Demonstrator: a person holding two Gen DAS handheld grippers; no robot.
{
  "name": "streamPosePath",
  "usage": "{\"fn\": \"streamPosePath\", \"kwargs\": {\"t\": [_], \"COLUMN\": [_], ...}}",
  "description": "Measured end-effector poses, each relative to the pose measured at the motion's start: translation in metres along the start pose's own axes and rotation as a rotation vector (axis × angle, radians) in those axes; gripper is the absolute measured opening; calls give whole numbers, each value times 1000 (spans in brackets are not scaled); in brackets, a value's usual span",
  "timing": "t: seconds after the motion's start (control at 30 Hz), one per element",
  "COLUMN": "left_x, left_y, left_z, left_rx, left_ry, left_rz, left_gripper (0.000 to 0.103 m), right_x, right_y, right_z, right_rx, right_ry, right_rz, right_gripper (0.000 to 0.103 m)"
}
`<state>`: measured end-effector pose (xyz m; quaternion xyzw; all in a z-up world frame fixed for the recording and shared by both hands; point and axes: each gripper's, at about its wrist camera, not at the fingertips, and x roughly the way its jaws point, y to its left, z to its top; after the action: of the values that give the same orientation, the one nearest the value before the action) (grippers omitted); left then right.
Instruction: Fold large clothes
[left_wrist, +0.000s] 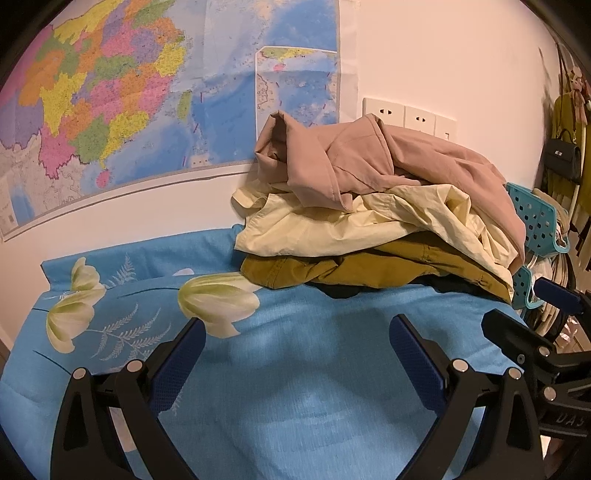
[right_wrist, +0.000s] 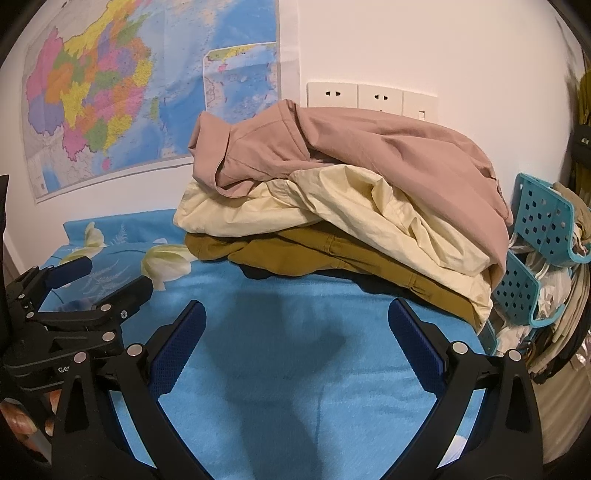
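A bed spread with a blue tulip-print sheet (right_wrist: 295, 369) carries a heap of crumpled clothes (right_wrist: 351, 192), pink over cream over mustard, against the wall; both hand-held grippers, left (left_wrist: 297, 345) and right (right_wrist: 297, 332), hover wide and empty near it.

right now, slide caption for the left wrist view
Open left gripper faces a pile of clothes on a blue bedsheet.

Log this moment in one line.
left tongs open | right tongs open | both empty | clothes pile untouched on blue bedsheet
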<state>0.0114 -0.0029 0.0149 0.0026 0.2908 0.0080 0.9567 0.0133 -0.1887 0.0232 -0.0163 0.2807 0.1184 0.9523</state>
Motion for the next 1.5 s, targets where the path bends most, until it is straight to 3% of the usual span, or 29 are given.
{"fn": "streamPosePath", "kwargs": {"t": [1.07,1.3,1.5], "left_x": [28,51,72], "left_y": [1,20,39], "left_z": [19,35,47], "left_rx": [0,-23,-23], "left_ry": [21,27,35], "left_rz": [-33,17,72], "left_gripper": [96,96,96], "right_x": [14,41,96], "right_y": [8,19,18], "right_z": [26,74,132], "right_rx": [-122,-311,-397], "right_ry": [-44,-118,-99], "right_rz": [3,-34,-29], "right_gripper": [97,97,97]}}
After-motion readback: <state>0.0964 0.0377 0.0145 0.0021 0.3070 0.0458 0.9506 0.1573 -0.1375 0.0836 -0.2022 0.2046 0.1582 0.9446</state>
